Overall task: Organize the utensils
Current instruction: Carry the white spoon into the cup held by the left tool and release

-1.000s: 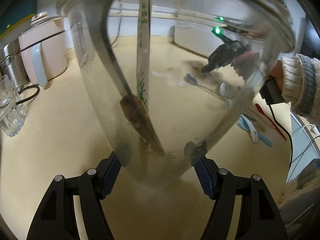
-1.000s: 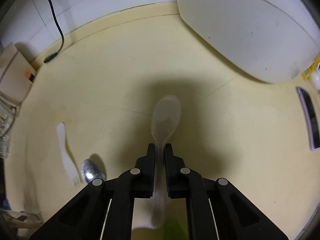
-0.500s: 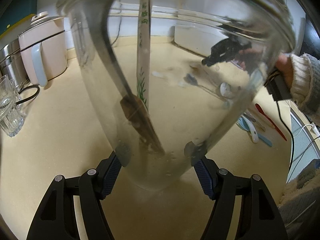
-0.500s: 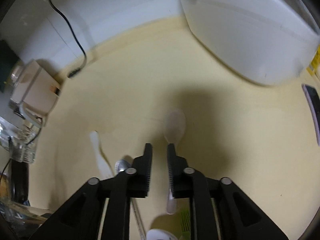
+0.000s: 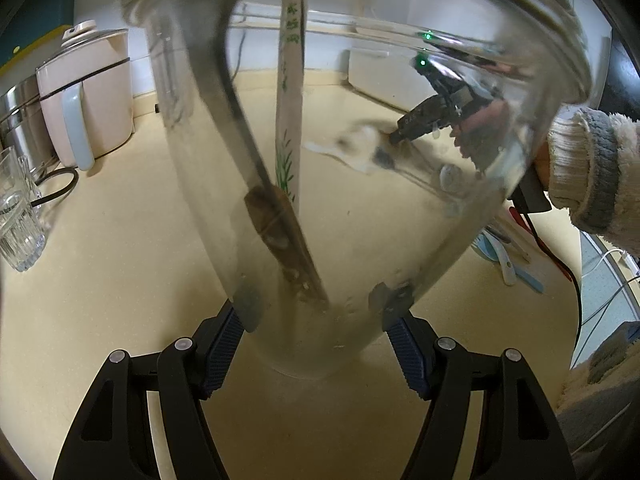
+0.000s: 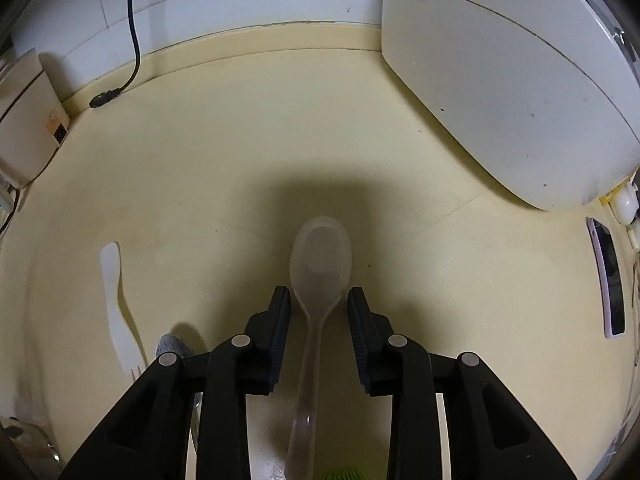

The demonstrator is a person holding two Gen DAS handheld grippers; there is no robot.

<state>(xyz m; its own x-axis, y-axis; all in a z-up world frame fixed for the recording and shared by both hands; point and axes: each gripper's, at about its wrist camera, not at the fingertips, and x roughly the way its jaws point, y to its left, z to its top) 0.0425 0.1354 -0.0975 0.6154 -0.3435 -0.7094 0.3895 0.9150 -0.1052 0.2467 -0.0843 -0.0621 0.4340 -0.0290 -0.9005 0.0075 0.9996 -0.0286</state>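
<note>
My left gripper (image 5: 314, 312) is shut on a clear glass jar (image 5: 400, 220) that stands on the cream counter, pads pressed to its lower sides. Inside the jar lean a dark-handled wooden utensil (image 5: 276, 220) and a white stick with green print (image 5: 290, 112). In the right wrist view a translucent spoon (image 6: 320, 264) lies flat on the counter between the fingers of my right gripper (image 6: 319, 294). Its jaws are opening and the pads stand clear of the spoon's neck. Through the jar, the right gripper (image 5: 396, 138) shows low over the counter, held by a sleeved hand (image 5: 588, 172).
A white plastic fork (image 6: 114, 300) and a metal spoon (image 6: 172, 344) lie left of the right gripper. A white rice cooker (image 6: 500, 80) fills the back right, a phone (image 6: 610, 280) lies far right. A pink kettle (image 5: 92, 92), a tumbler (image 5: 16, 216) and blue utensils (image 5: 516, 268) flank the jar.
The right gripper let go of the translucent spoon, which now lies on the counter. Its jaws have spread wider and sit low around the spoon's neck. The left gripper and jar stayed still.
</note>
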